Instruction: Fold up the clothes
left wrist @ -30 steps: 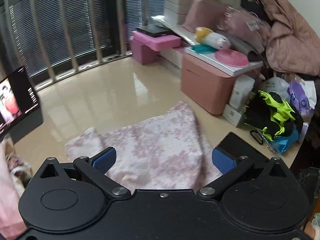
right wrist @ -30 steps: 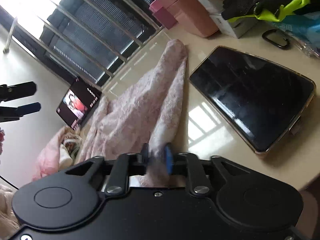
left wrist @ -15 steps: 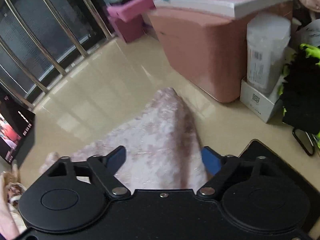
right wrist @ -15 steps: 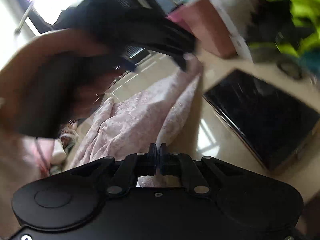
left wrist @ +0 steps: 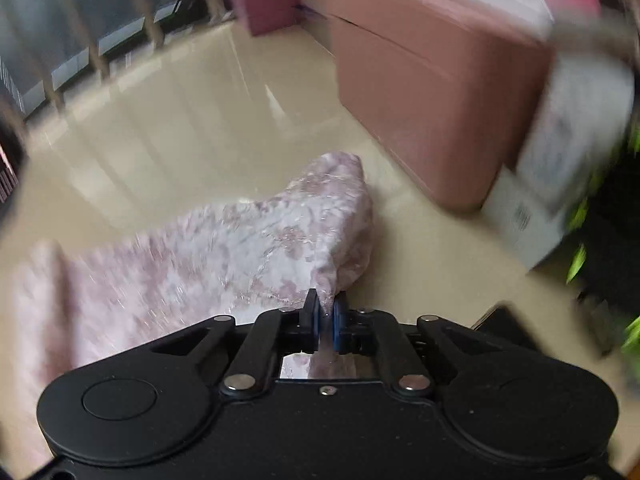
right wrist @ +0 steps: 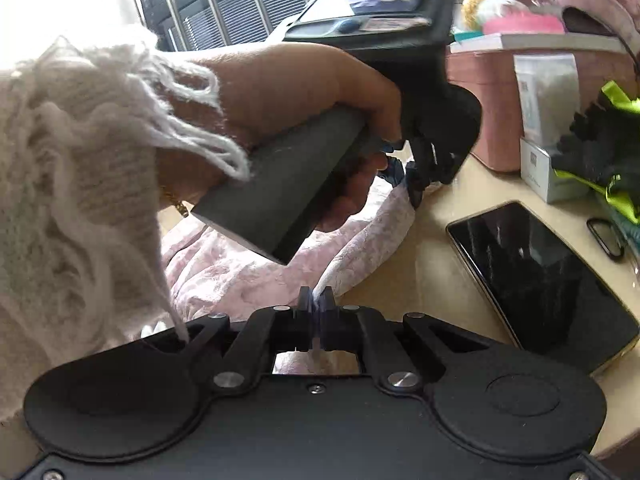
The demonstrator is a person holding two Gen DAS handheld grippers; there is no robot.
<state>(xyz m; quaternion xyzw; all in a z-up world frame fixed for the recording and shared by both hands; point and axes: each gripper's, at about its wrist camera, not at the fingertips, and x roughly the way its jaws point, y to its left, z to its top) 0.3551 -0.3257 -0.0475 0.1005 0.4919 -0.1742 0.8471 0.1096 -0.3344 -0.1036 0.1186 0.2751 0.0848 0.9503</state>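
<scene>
both grippers — left gripper [left wrist: 327, 314], right gripper [right wrist: 316, 304] — pinch the pink floral garment [left wrist: 224, 252] on a glossy beige tabletop [left wrist: 168, 140]; pink storage box [left wrist: 432, 92] at two o'clock.

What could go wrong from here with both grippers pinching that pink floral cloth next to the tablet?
The left gripper and right gripper each pinch only a thin edge of the pink floral cloth, so a fold could slip free as it lifts. The dark tablet lies close beside the cloth near the table edge; swinging fabric might drag or nudge it. The left hand crosses in front of the right gripper, so the two might collide.
</scene>
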